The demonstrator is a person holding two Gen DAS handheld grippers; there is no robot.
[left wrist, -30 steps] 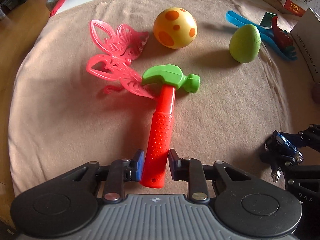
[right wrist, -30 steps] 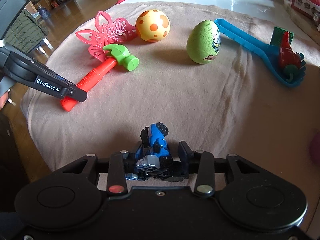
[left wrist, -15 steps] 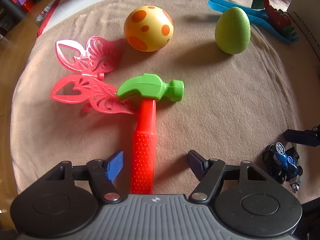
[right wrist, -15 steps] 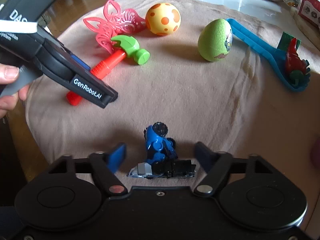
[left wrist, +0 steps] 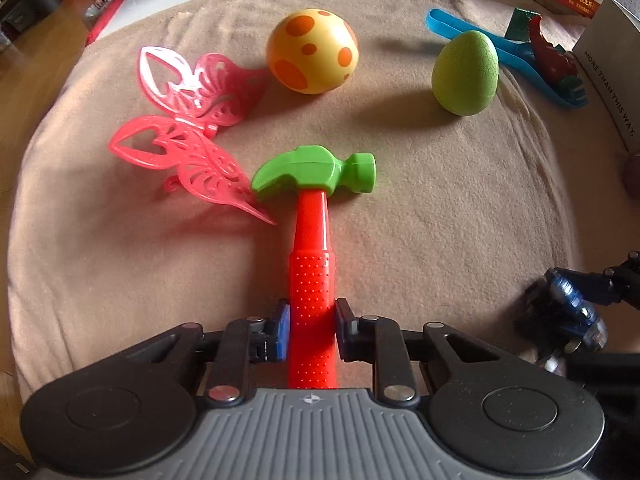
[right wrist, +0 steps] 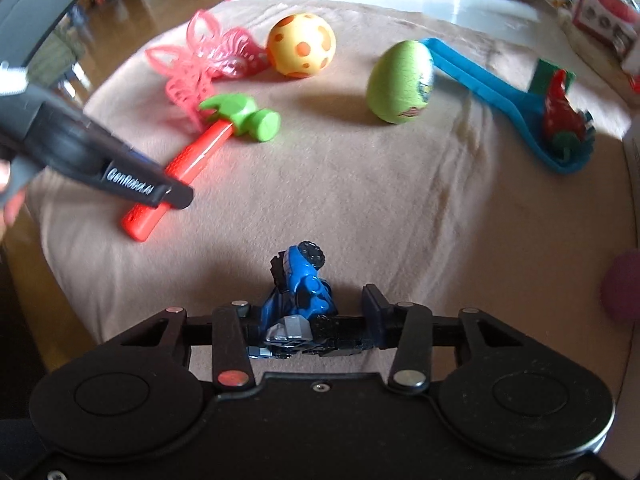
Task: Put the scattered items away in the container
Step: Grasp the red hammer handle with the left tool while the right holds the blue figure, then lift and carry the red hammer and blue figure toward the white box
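Blanket (left wrist: 440, 216) lies bare between hammer (left wrist: 312, 280) and car (right wrist: 298, 304), eggs well ahead. My left gripper (left wrist: 310, 326) has just closed on the hammer's red dotted handle; my right gripper (right wrist: 310, 316) has closed on the blue car near the front edge.

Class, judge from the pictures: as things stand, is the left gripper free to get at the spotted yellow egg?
Probably not yet: the left gripper is shut on the toy hammer; otherwise only bare blanket leads to the yellow egg.
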